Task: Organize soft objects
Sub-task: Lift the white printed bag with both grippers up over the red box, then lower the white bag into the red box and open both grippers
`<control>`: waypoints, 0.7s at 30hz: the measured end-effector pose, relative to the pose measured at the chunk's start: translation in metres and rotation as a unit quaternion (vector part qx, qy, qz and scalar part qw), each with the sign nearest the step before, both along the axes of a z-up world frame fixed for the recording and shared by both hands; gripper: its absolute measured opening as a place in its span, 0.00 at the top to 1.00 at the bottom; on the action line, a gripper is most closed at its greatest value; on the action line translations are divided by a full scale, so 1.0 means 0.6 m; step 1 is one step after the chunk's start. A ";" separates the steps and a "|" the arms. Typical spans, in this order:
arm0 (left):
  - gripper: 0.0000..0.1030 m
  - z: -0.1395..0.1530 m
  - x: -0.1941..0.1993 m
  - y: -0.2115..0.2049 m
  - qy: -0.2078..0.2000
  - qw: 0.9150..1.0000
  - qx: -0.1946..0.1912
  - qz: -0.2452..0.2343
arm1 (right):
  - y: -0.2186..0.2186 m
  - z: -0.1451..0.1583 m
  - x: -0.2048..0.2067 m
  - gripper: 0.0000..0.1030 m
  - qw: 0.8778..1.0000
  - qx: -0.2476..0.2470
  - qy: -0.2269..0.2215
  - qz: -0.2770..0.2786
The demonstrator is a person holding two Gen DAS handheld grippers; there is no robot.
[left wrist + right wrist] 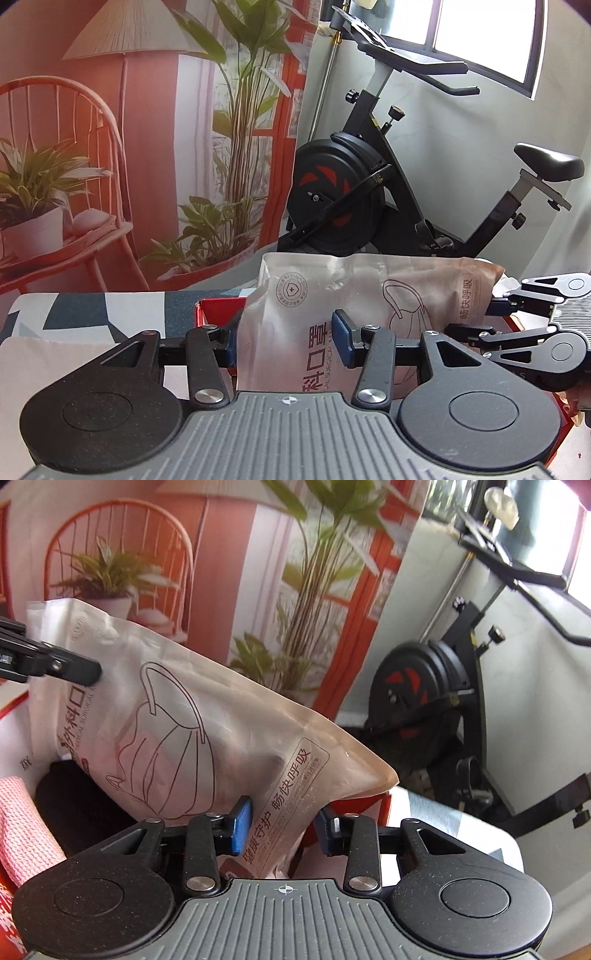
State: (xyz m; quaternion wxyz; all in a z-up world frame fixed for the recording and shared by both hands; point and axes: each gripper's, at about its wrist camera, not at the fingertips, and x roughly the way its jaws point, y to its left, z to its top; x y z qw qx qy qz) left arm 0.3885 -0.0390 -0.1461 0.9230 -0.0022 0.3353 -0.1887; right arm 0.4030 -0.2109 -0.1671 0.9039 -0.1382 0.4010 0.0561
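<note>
An exercise bike (373, 184) stands well beyond both sets of fingers, by the window wall, next to a printed backdrop (129, 129) of a chair and plants. Nearer, under the fingers, a red box (218, 308) sits on a patterned tablecloth (92, 310). The surgical mask pack (351, 295) stands up out of it, caught at both ends. The left gripper (286, 339) has its blue pads partly closed on the pack's left end, the pack's edge squeezed between them. The right gripper (282, 829) is half open around the pack's lower right corner; whether its pads press the pack I cannot tell. Left of its fingers a pink cloth (22, 830) lies in the box
</note>
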 end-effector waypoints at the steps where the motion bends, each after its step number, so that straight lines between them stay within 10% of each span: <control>1: 0.50 0.001 -0.001 0.003 0.001 1.000 -0.004 0.002 | 0.001 -0.003 0.005 0.68 1.000 -0.002 0.009 -0.001; 10: 0.50 0.023 -0.013 0.012 -0.026 1.000 -0.003 0.018 | 0.011 -0.031 0.031 0.65 0.998 -0.032 0.056 -0.016; 21: 0.46 0.058 -0.074 0.033 -0.040 0.999 0.003 0.029 | -0.024 0.064 -0.069 0.47 0.997 0.033 -0.052 -0.044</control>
